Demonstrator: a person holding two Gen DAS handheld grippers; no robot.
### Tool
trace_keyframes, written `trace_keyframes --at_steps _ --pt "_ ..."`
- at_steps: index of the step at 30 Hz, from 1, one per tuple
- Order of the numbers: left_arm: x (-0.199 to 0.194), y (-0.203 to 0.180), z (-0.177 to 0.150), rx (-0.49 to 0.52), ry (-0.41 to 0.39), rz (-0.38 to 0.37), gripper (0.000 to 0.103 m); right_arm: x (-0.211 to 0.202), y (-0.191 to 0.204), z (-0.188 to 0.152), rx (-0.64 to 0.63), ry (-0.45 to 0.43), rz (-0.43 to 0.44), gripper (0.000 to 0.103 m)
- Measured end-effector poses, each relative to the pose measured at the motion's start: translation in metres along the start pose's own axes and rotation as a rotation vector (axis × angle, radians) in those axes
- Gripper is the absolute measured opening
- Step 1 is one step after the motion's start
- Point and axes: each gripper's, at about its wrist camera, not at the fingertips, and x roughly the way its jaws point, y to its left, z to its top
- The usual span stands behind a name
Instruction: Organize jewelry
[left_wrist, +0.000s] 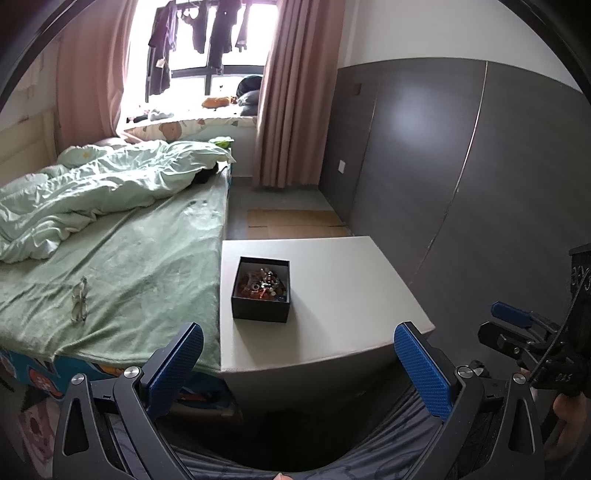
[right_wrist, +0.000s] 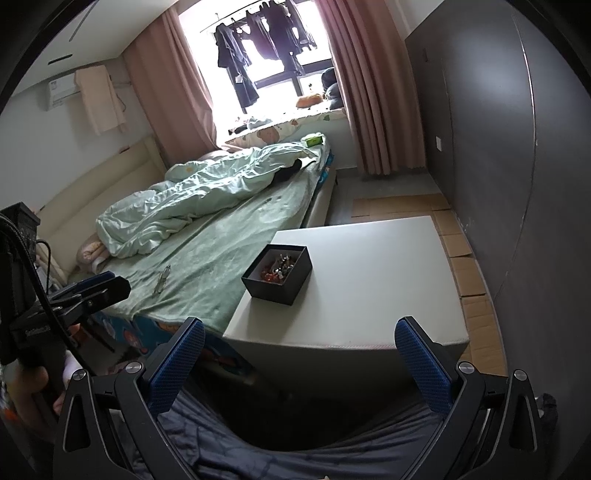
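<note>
Left gripper (left_wrist: 298, 354) jaws spread wide, nothing between them. Right gripper (right_wrist: 300, 350) same, jaws released, empty. Both held short of the surface (left_wrist: 343, 280), well apart from the box (left_wrist: 261, 290). Box sits open near the surface's bed-side edge, jewelry (left_wrist: 263, 285) piled inside. Glasses (left_wrist: 79, 300) lie on the bed (left_wrist: 147, 258).

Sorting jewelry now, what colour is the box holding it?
Black jewelry box, clearest in the left wrist view.
</note>
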Motion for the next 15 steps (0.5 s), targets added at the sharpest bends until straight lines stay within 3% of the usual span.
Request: trace_keyframes --at_steps 15 --pt "-0.0074 -0.0038 -0.002 0.023 -0.053 0.029 0.103 -0.0013 -0.004 -0.0006 0.004 0.002 -0.001 0.103"
